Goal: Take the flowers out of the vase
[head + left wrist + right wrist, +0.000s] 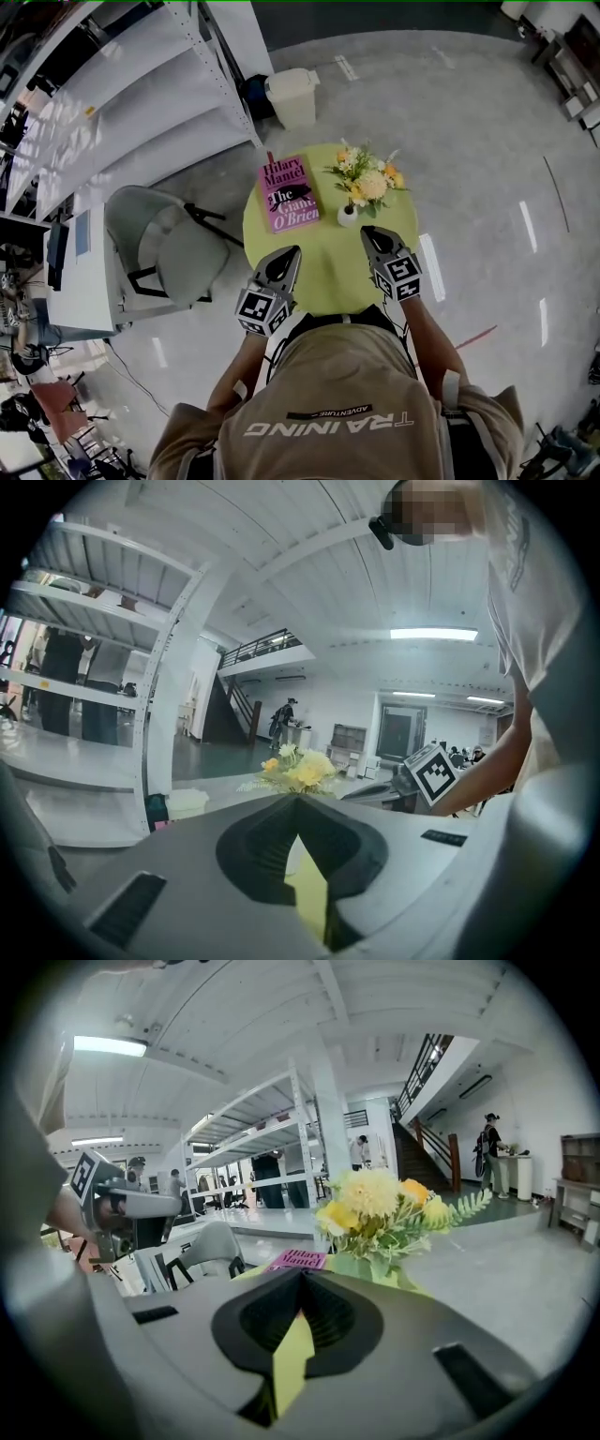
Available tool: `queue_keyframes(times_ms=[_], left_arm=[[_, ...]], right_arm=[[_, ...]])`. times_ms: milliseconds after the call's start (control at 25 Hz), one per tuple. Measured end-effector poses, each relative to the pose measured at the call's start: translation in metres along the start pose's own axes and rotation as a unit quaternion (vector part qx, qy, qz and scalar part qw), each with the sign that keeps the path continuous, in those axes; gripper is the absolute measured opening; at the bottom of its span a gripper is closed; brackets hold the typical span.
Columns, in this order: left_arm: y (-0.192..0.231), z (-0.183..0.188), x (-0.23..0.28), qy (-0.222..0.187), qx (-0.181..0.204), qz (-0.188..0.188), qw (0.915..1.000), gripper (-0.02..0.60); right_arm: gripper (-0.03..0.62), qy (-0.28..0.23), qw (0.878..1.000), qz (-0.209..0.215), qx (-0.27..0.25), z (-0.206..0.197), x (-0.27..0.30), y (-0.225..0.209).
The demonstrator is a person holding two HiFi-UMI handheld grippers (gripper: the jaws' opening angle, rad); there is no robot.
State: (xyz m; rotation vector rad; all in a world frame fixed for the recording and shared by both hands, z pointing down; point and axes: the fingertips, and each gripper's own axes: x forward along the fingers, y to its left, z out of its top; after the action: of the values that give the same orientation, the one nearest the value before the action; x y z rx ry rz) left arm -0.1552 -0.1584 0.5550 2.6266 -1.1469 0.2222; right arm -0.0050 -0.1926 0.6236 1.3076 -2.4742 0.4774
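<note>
A pale grey polished floor (469,141) is spreading around the round green counter (328,274) and catching streaks of ceiling light. Left of the left tool (289,253), a grey chair (173,258) is standing just beside the counter, with tall white shelving (122,103) running behind it. Further ahead, a cream bin (292,97) is sitting on the floor. Ahead of the right tool (300,1281), a staircase (427,1152) is climbing beside a white wall. Strip lights (433,634) are glowing overhead.

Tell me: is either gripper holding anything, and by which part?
Nothing is held. The left gripper and right gripper both show jaws together with nothing between them; the flowers stand untouched in the vase.
</note>
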Motion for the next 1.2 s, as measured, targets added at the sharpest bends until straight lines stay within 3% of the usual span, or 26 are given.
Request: queue_keyframes(times_ms=[280, 400, 480, 520, 600, 840, 1200], left_arm=[[-0.007, -0.004, 0.011, 0.014, -0.010, 0.018, 0.9997, 0.002], [-0.005, -0.007, 0.015, 0.020, -0.018, 0.033, 0.9991, 0.002], [-0.002, -0.010, 0.017, 0.024, -0.023, 0.042, 0.9986, 0.002], [0.000, -0.012, 0.019, 0.026, -0.028, 0.045, 0.9983, 0.002], [0.003, -0.014, 0.021, 0.029, -0.034, 0.051, 0.9977, 0.002], [0.010, -0.016, 0.021, 0.032, -0.031, 0.064, 0.9970, 0.002], [0.022, -0.033, 0.009, 0.046, -0.046, 0.081, 0.9946, 0.002]], right_arm=[[0.002, 0.024, 0.999, 0.022, -0.004, -0.018, 0.013, -0.013], [0.003, 0.019, 1.000, 0.009, 0.005, -0.019, 0.021, -0.029], [0.063, 0.011, 1.000, -0.003, 0.029, -0.022, 0.029, -0.042], [0.063, 0.007, 0.999, -0.005, 0.044, -0.024, 0.035, -0.047], [0.147, 0.007, 0.998, 0.003, 0.066, -0.027, 0.048, -0.052], [0.149, 0.016, 0.994, 0.020, 0.104, -0.037, 0.080, -0.058], [0.136, 0.003, 0.992, 0.027, 0.121, -0.035, 0.108, -0.061]])
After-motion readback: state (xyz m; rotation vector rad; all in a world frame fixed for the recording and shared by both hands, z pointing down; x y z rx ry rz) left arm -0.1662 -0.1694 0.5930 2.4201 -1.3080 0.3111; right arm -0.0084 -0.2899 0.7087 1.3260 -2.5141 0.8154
